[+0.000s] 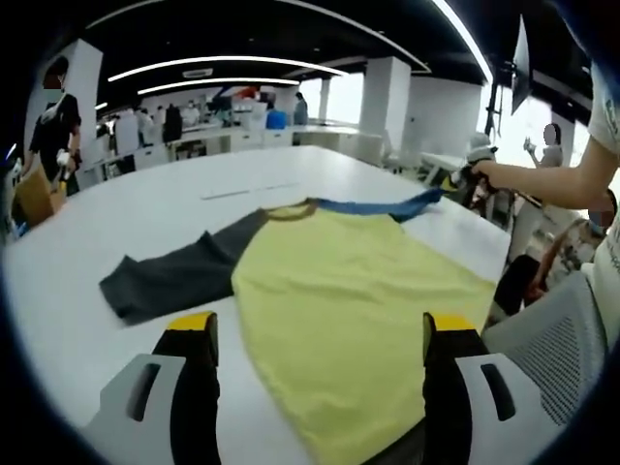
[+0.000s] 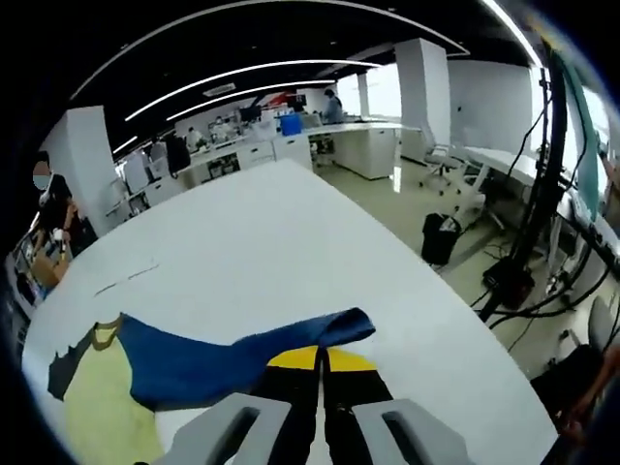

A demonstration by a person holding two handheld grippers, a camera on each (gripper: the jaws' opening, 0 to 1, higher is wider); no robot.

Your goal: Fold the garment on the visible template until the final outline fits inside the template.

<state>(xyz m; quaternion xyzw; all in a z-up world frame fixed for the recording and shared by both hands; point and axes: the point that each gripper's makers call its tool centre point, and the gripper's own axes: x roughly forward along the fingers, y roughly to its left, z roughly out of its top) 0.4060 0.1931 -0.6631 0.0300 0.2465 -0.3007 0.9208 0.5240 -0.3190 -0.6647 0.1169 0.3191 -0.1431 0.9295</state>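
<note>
Yellow cloth, the body of the shirt (image 1: 349,291), lies nearest in the left gripper view, spread flat on the white table (image 1: 145,208) and running down between the jaws of the left gripper (image 1: 320,334), which stand wide apart and hold nothing. Its dark grey sleeve (image 1: 174,276) stretches out flat toward the table's left edge. The blue sleeve (image 1: 383,205) reaches toward the table's far right corner, where the right gripper (image 1: 455,179), held by a person's hand (image 1: 484,171), meets its tip. In the right gripper view the right gripper's (image 2: 318,373) yellow-tipped jaws are pressed together on the end of the blue sleeve (image 2: 223,358), which is lifted into folds near the table's right edge.
</note>
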